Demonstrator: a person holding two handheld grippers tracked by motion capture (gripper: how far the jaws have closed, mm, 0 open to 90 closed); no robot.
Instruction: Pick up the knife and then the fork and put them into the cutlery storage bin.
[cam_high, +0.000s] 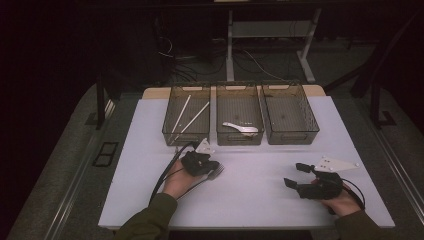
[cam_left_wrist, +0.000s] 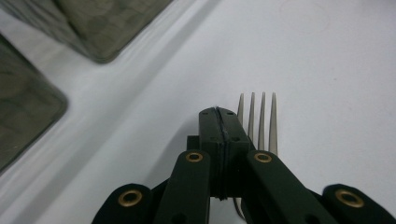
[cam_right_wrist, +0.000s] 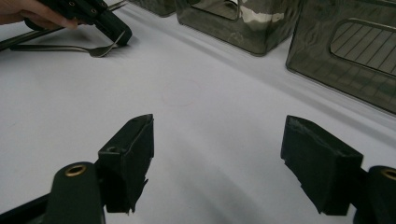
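Three bins (cam_high: 239, 120), one fork (cam_left_wrist: 258, 120)

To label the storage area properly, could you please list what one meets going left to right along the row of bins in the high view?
Smoky clear plastic bin with two white chopsticks → middle bin with a white spoon → empty right bin.

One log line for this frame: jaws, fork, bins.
left gripper: jaws shut on fork | right gripper: jaws open, nothing between | left bin: two white sticks | middle bin: white spoon
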